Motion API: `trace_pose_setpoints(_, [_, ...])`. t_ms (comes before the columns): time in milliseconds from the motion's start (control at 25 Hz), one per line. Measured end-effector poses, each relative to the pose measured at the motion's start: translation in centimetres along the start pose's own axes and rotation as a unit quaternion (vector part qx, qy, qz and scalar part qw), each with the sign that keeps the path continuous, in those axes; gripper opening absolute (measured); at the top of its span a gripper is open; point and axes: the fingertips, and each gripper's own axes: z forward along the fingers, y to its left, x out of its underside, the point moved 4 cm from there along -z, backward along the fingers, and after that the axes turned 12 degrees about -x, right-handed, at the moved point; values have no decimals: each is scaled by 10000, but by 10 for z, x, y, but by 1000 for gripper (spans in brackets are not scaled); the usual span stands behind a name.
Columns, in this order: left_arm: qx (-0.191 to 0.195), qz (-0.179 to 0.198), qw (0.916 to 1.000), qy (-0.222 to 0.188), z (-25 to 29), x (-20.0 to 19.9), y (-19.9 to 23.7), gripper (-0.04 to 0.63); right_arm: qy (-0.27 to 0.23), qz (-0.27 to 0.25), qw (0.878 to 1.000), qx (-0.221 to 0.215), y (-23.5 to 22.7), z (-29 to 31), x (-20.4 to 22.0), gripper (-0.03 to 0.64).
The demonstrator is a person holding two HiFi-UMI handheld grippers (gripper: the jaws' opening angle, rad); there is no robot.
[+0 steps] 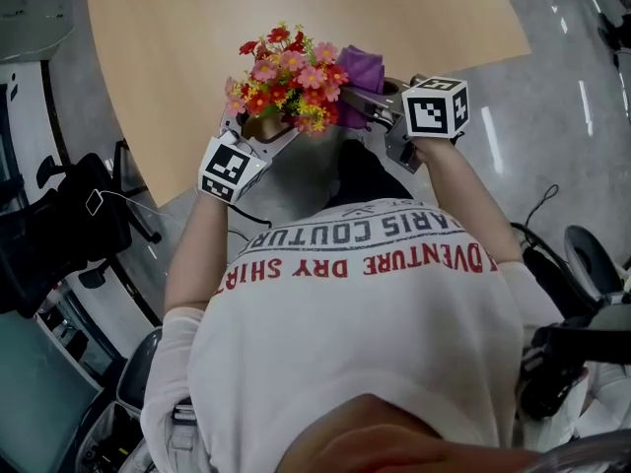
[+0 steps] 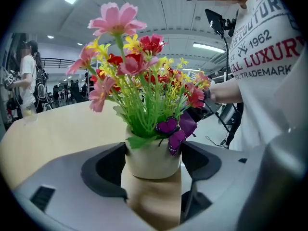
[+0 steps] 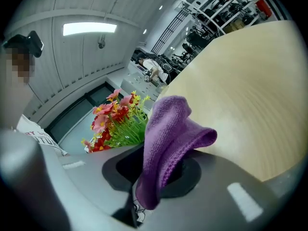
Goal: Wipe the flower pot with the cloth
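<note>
A small cream flower pot (image 2: 153, 159) with pink, red and yellow artificial flowers (image 1: 287, 77) and a purple butterfly is clamped between the jaws of my left gripper (image 2: 153, 162), lifted off the table near its front edge. In the head view the left gripper (image 1: 258, 126) holds the pot from the left. My right gripper (image 3: 161, 165) is shut on a folded purple cloth (image 3: 166, 138), which sticks up out of its jaws. The purple cloth (image 1: 359, 71) sits just right of the flowers (image 3: 115, 121), close beside them. The pot itself is hidden in the head view.
A light wooden table (image 1: 296, 18) lies ahead under both grippers. A black office chair (image 1: 69, 235) stands at the left, and cables and dark equipment (image 1: 582, 343) lie on the grey floor at the right. A person (image 2: 29, 78) stands far behind the table.
</note>
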Motion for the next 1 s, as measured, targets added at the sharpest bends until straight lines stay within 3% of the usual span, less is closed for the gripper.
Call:
trace_pose_setpoints(160, [-28, 13, 10000, 32, -1, 0, 1, 359, 114, 58, 9999, 89, -9, 0, -1, 48])
trace_pose_setpoints(600, [90, 28, 9999, -69, 2, 9, 2, 359, 1225, -397, 9827, 1333, -45, 9, 14, 48])
trace_pose_setpoints(760, [66, 4, 10000, -26, 1, 4, 1, 359, 1011, -229, 9856, 1337, -44, 5, 12, 48])
trace_pose_setpoints(1000, [-327, -468, 9984, -31, -9, 11, -6, 363, 293, -318, 9877, 1502, -25, -9, 8, 48])
